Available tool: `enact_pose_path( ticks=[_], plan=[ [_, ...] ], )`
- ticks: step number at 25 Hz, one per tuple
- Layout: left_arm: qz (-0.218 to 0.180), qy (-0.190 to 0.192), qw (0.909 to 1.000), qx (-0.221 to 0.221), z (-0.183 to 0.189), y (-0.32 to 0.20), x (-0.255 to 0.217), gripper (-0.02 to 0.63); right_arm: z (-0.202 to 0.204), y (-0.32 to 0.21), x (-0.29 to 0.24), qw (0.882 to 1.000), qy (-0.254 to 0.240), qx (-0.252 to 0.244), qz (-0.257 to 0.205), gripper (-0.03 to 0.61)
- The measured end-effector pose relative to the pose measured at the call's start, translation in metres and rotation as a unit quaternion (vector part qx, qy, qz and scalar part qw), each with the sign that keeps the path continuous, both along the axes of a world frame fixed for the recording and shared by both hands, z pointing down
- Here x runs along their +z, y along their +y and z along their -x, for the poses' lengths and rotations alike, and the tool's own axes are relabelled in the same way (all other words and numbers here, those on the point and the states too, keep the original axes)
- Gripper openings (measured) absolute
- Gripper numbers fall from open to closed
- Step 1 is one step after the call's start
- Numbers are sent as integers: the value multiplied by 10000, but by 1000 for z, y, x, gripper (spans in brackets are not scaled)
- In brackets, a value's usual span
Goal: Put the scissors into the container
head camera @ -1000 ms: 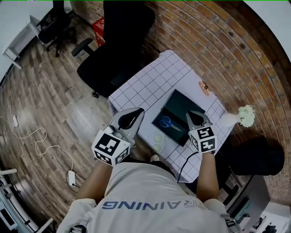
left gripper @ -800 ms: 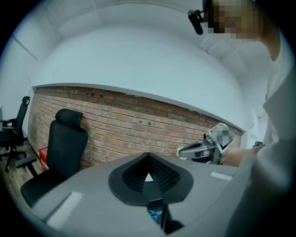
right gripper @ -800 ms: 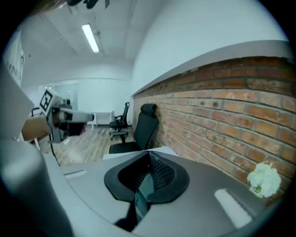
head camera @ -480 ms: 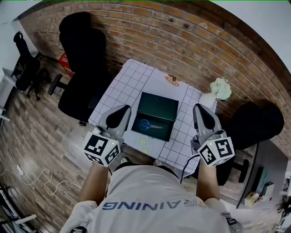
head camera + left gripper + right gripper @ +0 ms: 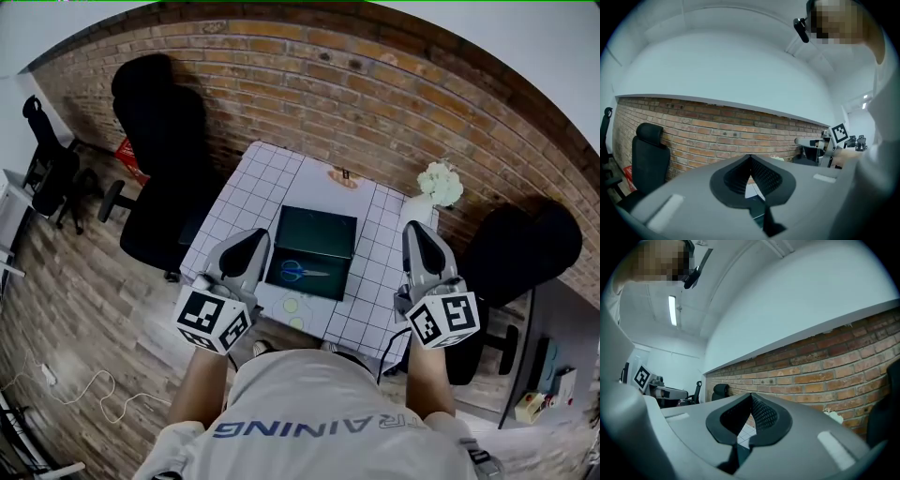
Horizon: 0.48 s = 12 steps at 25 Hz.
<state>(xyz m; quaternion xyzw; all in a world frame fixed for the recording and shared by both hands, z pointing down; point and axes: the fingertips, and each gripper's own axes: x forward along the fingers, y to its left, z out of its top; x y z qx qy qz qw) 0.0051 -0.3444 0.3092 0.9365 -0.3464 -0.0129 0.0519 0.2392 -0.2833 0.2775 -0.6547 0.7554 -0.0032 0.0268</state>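
The scissors (image 5: 302, 272), with blue handles, lie flat inside the dark green container (image 5: 323, 230) in the middle of the table in the head view. My left gripper (image 5: 255, 238) hangs at the container's left side, apart from it, shut and empty. My right gripper (image 5: 413, 230) is held over the table's right edge, well clear of the container, also shut with nothing in it. In the left gripper view the jaws (image 5: 750, 158) meet at their tips. The right gripper view shows its jaws (image 5: 751, 395) closed the same way. Both point at the brick wall.
A white grid cloth covers the small table (image 5: 258, 178). On it are a small orange item (image 5: 342, 176) at the back and a white vase of flowers (image 5: 439, 185) at the right corner. Black office chairs stand left (image 5: 159, 141) and right (image 5: 525, 248). The brick wall (image 5: 375, 84) is behind.
Both grippers have drawn back from the container; the right one left its right edge and moved out past the table's side. The head camera has swung. The scissors stay in the container.
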Motion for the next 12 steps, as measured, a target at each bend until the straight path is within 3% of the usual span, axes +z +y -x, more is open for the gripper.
enact_pose_path(
  ticks=[12],
  plan=[
    [-18,-12,9998,-192,15,10,4,0,17,-6,11,9995,85,-312,5,12]
  ],
)
